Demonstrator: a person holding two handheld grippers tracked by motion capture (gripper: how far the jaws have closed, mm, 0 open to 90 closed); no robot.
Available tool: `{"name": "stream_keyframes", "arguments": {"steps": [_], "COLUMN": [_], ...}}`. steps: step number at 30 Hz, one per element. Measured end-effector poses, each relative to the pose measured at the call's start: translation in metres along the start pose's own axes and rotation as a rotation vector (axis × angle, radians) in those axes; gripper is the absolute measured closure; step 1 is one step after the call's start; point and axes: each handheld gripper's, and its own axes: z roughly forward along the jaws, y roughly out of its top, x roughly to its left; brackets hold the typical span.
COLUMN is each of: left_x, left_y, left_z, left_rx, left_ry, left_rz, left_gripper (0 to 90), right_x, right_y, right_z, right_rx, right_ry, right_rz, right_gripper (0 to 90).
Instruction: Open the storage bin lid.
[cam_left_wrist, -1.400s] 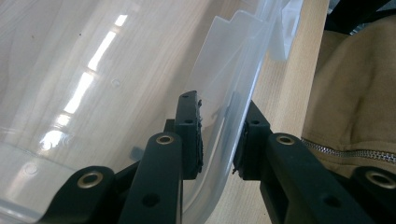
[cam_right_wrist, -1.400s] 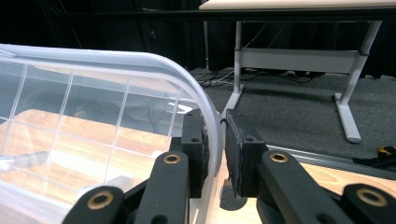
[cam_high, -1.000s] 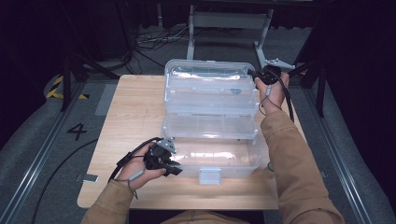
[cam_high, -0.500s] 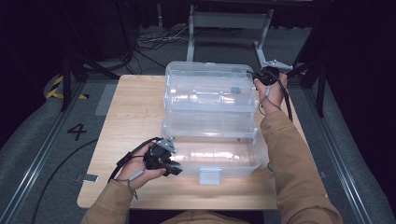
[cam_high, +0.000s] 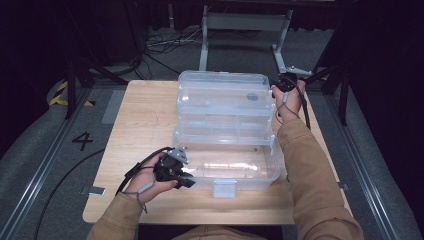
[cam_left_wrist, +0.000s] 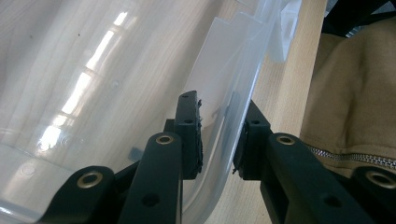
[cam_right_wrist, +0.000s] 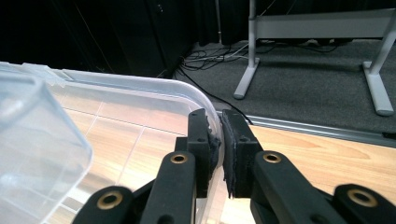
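A clear plastic box (cam_high: 227, 145) is sitting on the middle of the wooden tabletop (cam_high: 135, 125), its lid (cam_high: 222, 92) standing open toward the far edge. The left gripper (cam_high: 176, 174) is reaching in at the box's near left corner; in the left gripper view its jaws are straddling the curved wall (cam_left_wrist: 229, 121), one pad inside and one outside, not fully pressed onto it (a slight gap is showing). The right gripper (cam_high: 286, 82) is holding the lid's far right corner, toward the tabletop's far right corner, and its jaws are clamping tight on the lid's thin rim (cam_right_wrist: 205, 105).
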Motion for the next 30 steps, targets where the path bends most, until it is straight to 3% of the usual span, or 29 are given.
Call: {"name": "stream_keyframes", "arguments": {"steps": [30], "left_x": [0.001], "left_y": [0.0], "left_z": [0.0], "left_rx": [-0.004], "left_ry": [-0.005], "left_rz": [-0.004], "left_gripper": [74.8], "right_x": [-0.004], "right_y": [-0.01], "right_z": [0.011], "right_rx": [0.043], "right_ry": [-0.006], "right_rz": [0.026], "right_gripper": [81.2]}}
